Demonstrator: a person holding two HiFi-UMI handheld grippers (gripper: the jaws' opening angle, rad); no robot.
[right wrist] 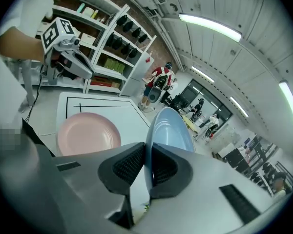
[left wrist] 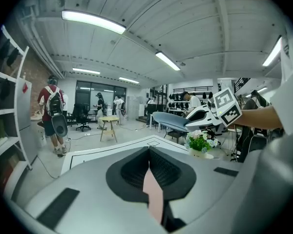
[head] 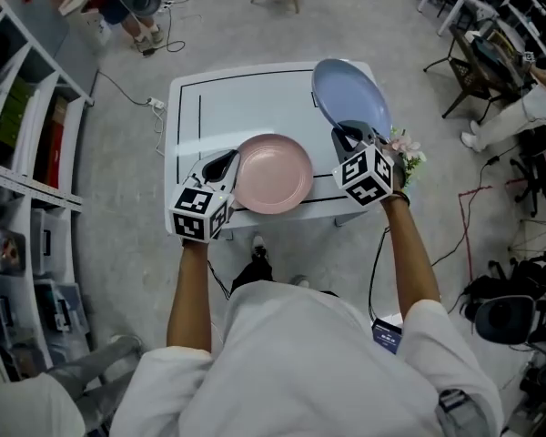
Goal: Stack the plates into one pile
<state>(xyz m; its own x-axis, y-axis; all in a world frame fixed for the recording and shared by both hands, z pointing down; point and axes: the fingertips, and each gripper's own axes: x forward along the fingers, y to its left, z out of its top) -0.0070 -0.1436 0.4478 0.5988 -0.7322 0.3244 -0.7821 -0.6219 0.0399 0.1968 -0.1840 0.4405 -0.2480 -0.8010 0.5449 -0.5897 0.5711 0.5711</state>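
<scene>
1. left tool [head: 226, 164]: i read its jaws as fully closed, pinching the left rim of the round, shallow pink plate [head: 278, 176]. in the left gripper view a pink strip of that rim [left wrist: 154, 194] sits between the ribbed pads.

2. the pink plate lies flat near the front edge of the white rectangular worktop [head: 246, 98], as far as i can tell. i treat it as the base of the pile.

3. the round, shallow pale-blue plate [head: 350, 94] is clear of the worktop and tilted, over the right rear part, to the right of the pink plate and apart from it.

4. right tool [head: 350, 137]: its jaws are nearly closed, clamped on the near rim of the blue plate. the right gripper view shows the rim [right wrist: 147, 145] edge-on between the two pads.

5. step in hand, as i judge it: carry the blue plate over the pink plate and set it down.
- level the blue plate before lowering.
- centre it over the pink plate so the rims nest.
- keep the left tool's grip firm so the base does not slide off the front edge.
- release only once the blue plate rests fully.

6. a small pot of flowers [head: 405, 148] stands just beside the right tool. i would route the move away from it.
</scene>
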